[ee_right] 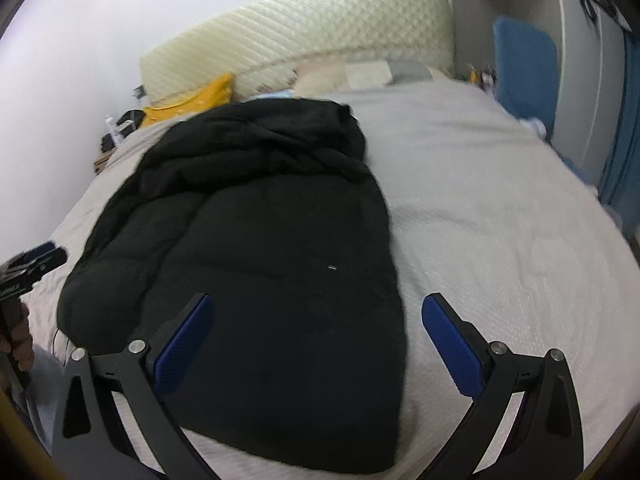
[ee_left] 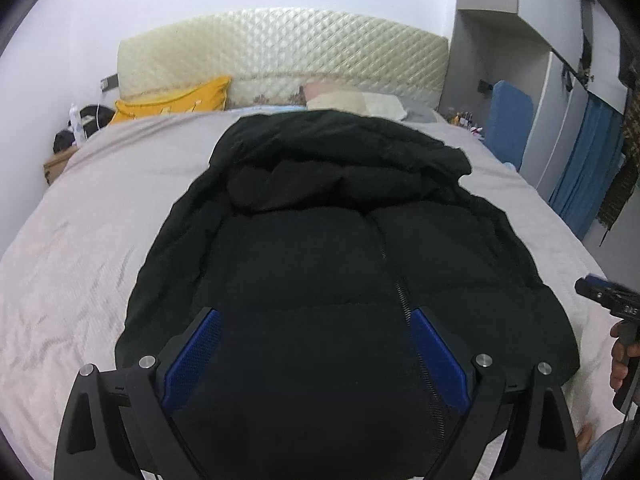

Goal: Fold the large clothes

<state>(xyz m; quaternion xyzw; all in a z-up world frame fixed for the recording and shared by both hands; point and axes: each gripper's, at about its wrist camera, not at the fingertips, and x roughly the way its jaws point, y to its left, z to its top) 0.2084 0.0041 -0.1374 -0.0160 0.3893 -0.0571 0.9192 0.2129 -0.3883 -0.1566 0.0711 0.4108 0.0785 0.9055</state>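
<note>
The black puffer jacket (ee_left: 340, 264) lies zipped along the bed (ee_left: 80, 240) middle, hem at the foot edge. Left gripper (ee_left: 316, 344) and right gripper (ee_right: 318, 332) hover released; each should pinch a hem corner deeply, then lift evenly toward the hood

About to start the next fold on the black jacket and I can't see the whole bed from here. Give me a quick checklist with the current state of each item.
1. Left gripper open: ok, blue pads apart, nothing held.
2. Right gripper open: ok, pads apart, empty.
3. Black puffer jacket lying flat on the bed cover: ok, zipper side up, hood bunched at the far end.
4. Sleeves laid out: cannot tell, black on black.
5. Free bed space to the right of the jacket: ok, bare cover there.
6. Yellow pillow clear of the jacket: ok, up by the headboard.
</note>
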